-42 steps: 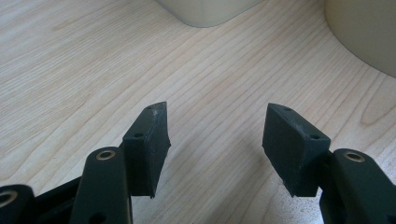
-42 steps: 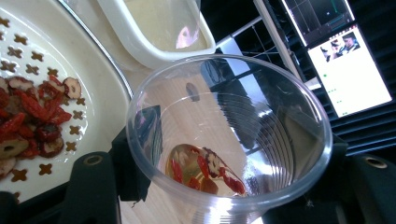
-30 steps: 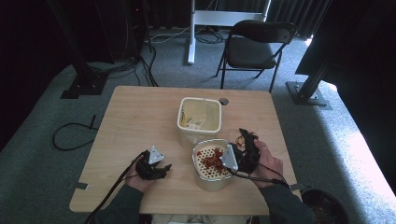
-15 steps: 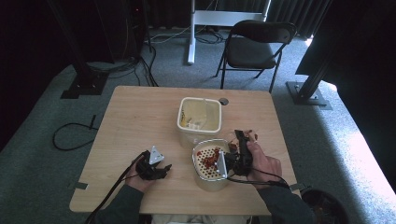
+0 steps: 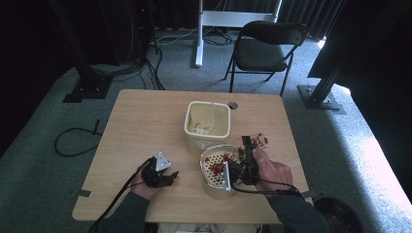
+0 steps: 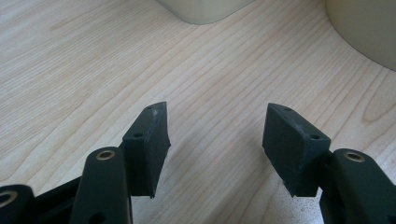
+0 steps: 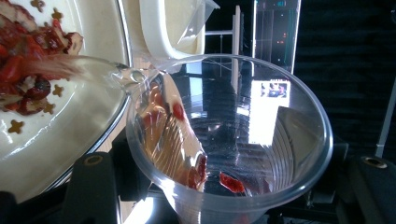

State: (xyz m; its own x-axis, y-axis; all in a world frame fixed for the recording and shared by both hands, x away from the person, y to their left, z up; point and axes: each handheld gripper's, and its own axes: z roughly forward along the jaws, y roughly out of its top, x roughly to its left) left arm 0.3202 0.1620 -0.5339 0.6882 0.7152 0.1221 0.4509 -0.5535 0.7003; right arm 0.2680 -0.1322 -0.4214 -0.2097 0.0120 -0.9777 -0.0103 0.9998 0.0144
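Tipped further since earlier, right hand-held gripper (image 5: pixel 247 160) clamps the cup (image 7: pixel 229 135) over the bowl (image 5: pixel 210 174), spilling red bits. Thin plastic crushes easily; grip its wall gently. Left hand-held gripper (image 6: pixel 217 140) rests apart on bench (image 5: pixel 145 126).

Clear plastic cup (image 7: pixel 229 140) tipped over strainer bowl (image 5: pixel 214 167), red berries (image 7: pixel 28 60) and liquid spilling in.

Left tool (image 5: pixel 171 175) low on the tabletop, jaws apart, right tool (image 5: pixel 245 160) apparently clamped, tipped sideways
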